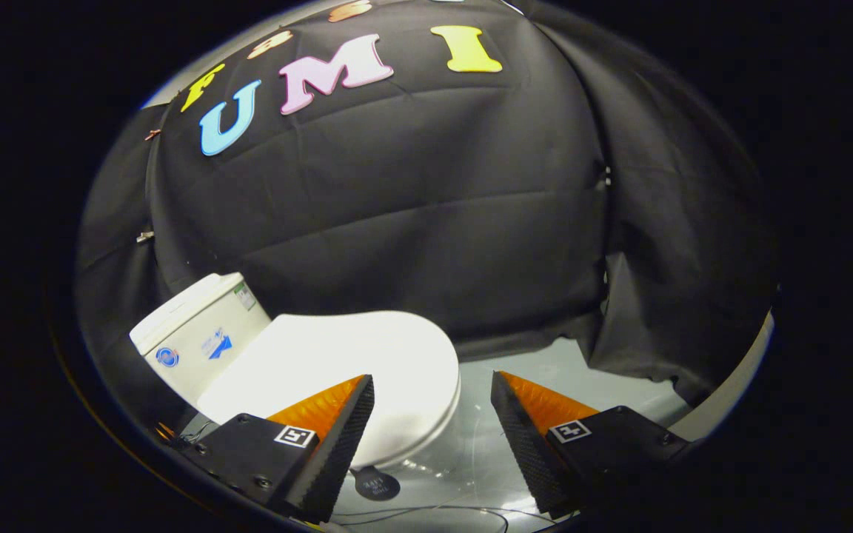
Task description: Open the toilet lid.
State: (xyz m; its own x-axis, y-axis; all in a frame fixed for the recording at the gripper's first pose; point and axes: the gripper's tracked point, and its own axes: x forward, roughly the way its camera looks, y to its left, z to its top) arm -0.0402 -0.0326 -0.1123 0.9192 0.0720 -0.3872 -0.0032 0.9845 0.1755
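Observation:
A white toilet stands ahead and to the left, its lid (352, 363) lying flat and closed over the bowl. Its white cistern (201, 337) sits behind the lid, further left, with blue stickers on its front. My gripper (432, 385) hovers above the toilet's front end, open, with nothing between the fingers. The left finger (338, 429) overlaps the lid's front part in the view; the right finger (526, 433) hangs over the floor to the right of the bowl. The lid's rounded front edge lies in the gap between the fingers.
Pale grey floor (537, 363) spreads to the right of the toilet. Black cloth wall (426, 222) rises close behind it and folds round on the right. A small dark round disc (377, 485) and thin cables lie on the floor below the bowl.

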